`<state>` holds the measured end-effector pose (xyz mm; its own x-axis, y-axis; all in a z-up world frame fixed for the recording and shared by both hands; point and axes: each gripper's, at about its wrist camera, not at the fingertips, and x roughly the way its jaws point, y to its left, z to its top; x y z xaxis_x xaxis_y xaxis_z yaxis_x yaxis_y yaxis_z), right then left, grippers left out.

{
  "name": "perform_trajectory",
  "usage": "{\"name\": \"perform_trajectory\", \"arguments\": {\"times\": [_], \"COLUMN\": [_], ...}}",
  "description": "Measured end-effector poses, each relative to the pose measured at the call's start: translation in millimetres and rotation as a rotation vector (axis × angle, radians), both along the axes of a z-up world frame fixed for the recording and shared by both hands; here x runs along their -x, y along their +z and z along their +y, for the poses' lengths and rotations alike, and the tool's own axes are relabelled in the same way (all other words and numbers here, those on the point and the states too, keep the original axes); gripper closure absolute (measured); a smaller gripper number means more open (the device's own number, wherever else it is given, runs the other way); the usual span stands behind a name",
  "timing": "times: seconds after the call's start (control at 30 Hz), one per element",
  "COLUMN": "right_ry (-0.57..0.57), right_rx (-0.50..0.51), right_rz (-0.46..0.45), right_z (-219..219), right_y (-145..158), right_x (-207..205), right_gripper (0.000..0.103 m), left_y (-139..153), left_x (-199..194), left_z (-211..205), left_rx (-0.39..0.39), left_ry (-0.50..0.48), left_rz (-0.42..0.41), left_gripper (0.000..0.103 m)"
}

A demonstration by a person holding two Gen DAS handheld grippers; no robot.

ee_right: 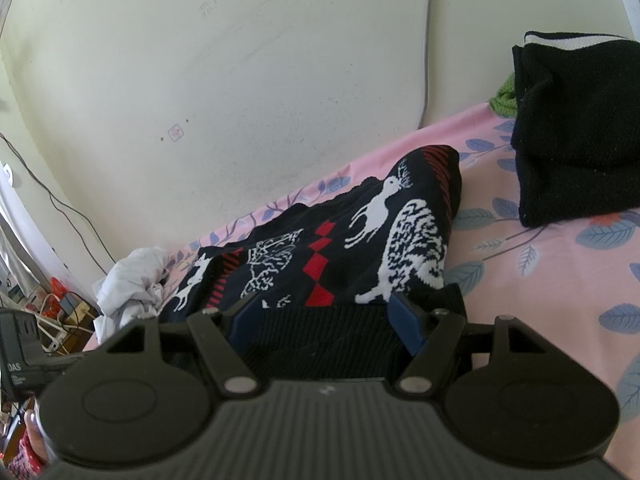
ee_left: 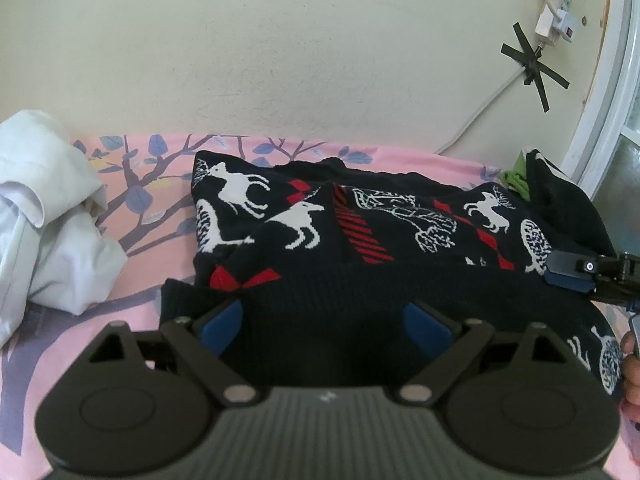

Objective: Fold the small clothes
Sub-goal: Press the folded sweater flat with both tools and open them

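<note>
sweater partly folded on the pink bed, both grippers at its hem

i see a dark knitted sweater (ee_left: 360, 216) with white deer and red diamonds lying on a pink bedsheet (ee_left: 132, 264) printed with blue leaves and branches. its sides look turned in already, so i judge the fold about half done; the ribbed hem nearest me has yet to go up over the body.

my left gripper (ee_left: 326, 322) stands spread wide, blue pads either side of the ribbed hem and not pressing it. my right gripper (ee_right: 324, 322) also straddles the hem at the other corner; its pads sit close against the knit, but i cannot tell for certain whether they pinch it.

a crumpled white garment (ee_left: 52, 216) waits unfolded at the left. a folded black garment (ee_right: 580, 136) sits at the right, something green behind it. behind the bed is a cream wall (ee_left: 320, 60) with a cable taped in black crosses.
</note>
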<state>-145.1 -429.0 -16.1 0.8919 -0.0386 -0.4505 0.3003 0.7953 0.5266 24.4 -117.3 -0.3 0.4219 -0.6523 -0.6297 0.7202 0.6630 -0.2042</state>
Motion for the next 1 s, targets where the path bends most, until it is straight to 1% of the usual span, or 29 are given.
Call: {"name": "perform_trajectory", "arguments": {"times": [0.3,0.5,0.63,0.83,0.97,1.0], "right_ry": [0.0,0.0,-0.001,0.0,0.014,0.017], "right_rx": [0.0,0.0,0.0,0.003,0.003,-0.002], "right_rz": [-0.002,-0.002,-0.003,-0.003,0.008,0.018], "right_z": [0.1,0.4,0.7,1.3,0.1,-1.7], "right_y": [-0.3,-0.5,-0.6,-1.2,-1.9,-1.3], "right_x": [0.1,0.2,0.3,0.4,-2.7,-4.3], "right_gripper": [0.039,0.038,0.038,0.038,0.037,0.039], "left_y": [0.3,-0.2,-0.7,-1.1,-1.7,-1.8], "left_x": [0.8,1.2,2.1,2.3,3.6,4.0], "left_z": [-0.9,-1.7,-2.4,-2.8,-4.6,-5.4], "left_rx": [-0.008,-0.012,-0.011,-0.012,-0.024,-0.029], "left_ry": [-0.003,-0.009,-0.017,-0.019,-0.022,-0.025], "left_rz": [-0.003,-0.005,-0.005,-0.006,-0.013,-0.016], "left_gripper": [0.011,0.009,0.006,0.006,0.006,0.006]}}
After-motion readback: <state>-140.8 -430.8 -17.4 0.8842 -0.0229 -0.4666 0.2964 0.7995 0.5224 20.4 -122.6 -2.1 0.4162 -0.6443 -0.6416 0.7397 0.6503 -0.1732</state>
